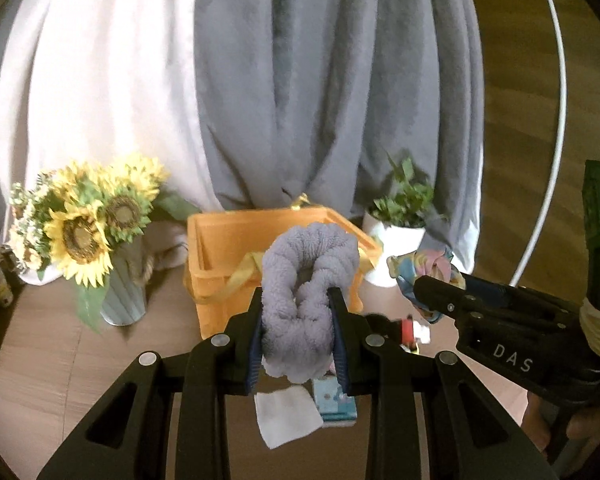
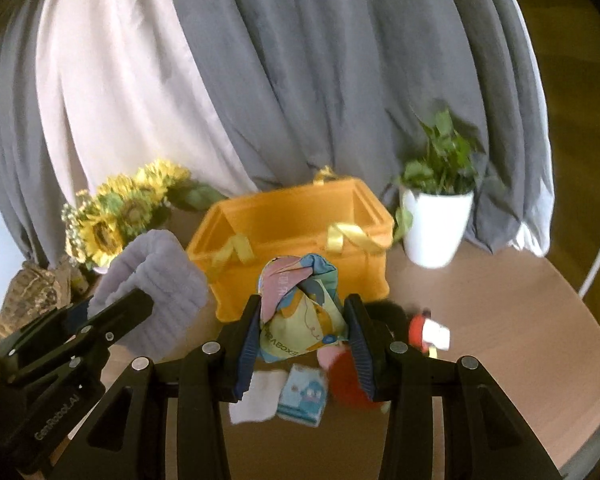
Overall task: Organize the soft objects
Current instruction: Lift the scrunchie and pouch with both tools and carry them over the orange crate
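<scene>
Lavender fluffy chenille roll [image 1: 306, 304], looped into a ring, clenched between the blue-padded fingers of the left gripper [image 1: 298, 334] and held in the air in front of the open orange plastic storage box [image 1: 236, 258]. Crumpled pastel printed cloth bundle [image 2: 300, 312] pinched fast in the right gripper [image 2: 302, 332], likewise raised just before the box's near wall.

Orange box fitted with yellow ribbon handles [image 2: 236, 250]; interior walls bare as far as visible, floor of the box hidden behind the near wall. White ceramic pot [image 2: 434, 226] right of the box, holding a leafy green plant [image 2: 440, 160]. Ribbed pale grey-green vase [image 1: 124, 296] left of the box, holding yellow sunflowers [image 1: 84, 224].

On the brown round tabletop [image 2: 500, 320], beneath the grippers: folded white cloth square [image 1: 286, 414] touching a small blue-and-white printed packet [image 2: 302, 394]; red and pink soft item [image 2: 342, 376] partly hidden behind the right finger; small red-and-white toy [image 2: 428, 330] further right, blurred. Open tabletop to the right, out to the curved edge; more bare surface at lower left. Grey and white curtains [image 1: 260, 80] hanging close behind box, pot and vase. Thin white hoop [image 1: 558, 100] arcing down at far right.

Readable writing: "DAS" on the right gripper's body, "GenRobot.AI" on the left gripper's body. Mirrored lettering on the cloth bundle, not legible in full.
</scene>
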The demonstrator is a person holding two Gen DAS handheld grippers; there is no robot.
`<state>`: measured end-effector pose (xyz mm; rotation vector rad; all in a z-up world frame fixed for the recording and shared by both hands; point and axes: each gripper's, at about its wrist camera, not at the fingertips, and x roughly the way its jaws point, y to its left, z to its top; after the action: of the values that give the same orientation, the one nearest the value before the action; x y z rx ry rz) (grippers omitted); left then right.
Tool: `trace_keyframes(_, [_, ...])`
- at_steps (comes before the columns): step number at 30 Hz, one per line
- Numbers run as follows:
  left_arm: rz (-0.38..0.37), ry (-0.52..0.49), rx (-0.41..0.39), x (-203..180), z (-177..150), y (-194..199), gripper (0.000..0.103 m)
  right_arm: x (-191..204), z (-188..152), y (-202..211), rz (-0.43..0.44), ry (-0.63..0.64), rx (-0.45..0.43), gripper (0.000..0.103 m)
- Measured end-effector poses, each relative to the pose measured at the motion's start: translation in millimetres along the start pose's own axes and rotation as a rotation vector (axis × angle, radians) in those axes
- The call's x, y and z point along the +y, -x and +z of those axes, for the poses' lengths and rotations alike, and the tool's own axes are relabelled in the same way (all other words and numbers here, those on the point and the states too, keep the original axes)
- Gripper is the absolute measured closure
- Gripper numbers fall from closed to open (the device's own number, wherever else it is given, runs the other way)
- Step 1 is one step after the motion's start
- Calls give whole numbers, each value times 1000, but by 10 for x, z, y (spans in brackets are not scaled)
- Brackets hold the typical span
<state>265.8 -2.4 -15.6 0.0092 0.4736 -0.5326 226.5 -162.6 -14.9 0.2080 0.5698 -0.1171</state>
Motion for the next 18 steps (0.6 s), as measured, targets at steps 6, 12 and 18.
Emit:
trace_keyframes(6, [56, 19, -46, -117, 166, 17, 74, -51, 225, 6, 59, 44, -42, 61])
trace_keyframes(12, [100, 17, -102, -224, 329, 31, 74, -112, 424, 24, 71, 90, -88, 61])
trace_keyframes(18, [130, 11, -150, -305, 493, -15, 74, -172, 599, 21, 102, 106, -131, 61])
